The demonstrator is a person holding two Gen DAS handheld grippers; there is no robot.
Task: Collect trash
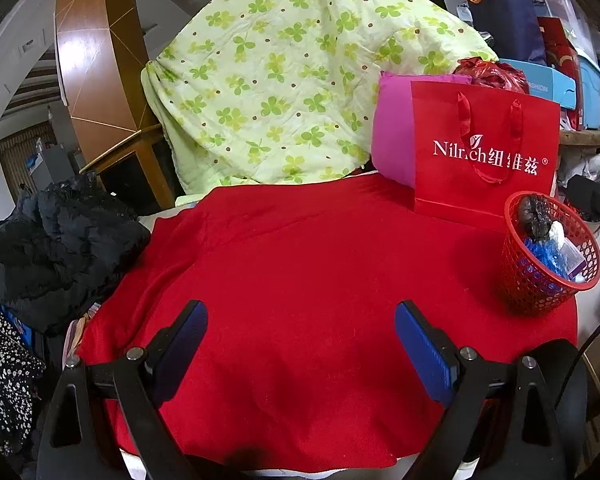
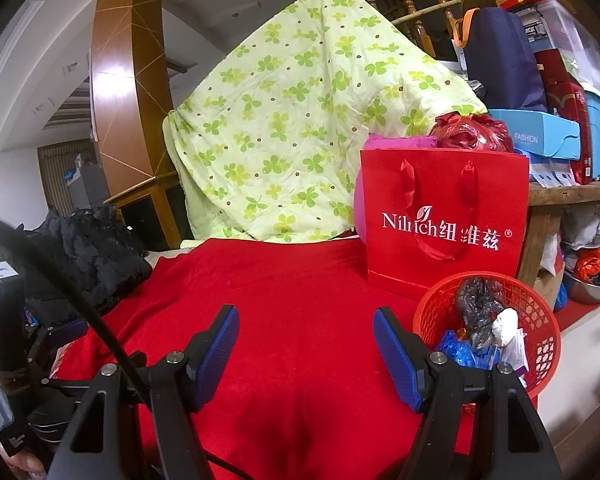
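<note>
With the trash already heaped in the basket (image 2: 540,344), both grippers (image 1: 300,344) (image 2: 306,350) hover beside it, jaws apart and empty, seemingly finished.

Both wrist views look forward, low over the red cloth (image 1: 300,260), sharing it.

You're facing a table under a red cloth (image 2: 292,304). Far behind it, a green clover quilt (image 2: 300,128) hangs over a wooden stair railing (image 2: 404,4). Brown wood column (image 2: 120,92) on the left, white ceiling above. Cluttered wooden shelf (image 2: 572,192) on the right.
</note>
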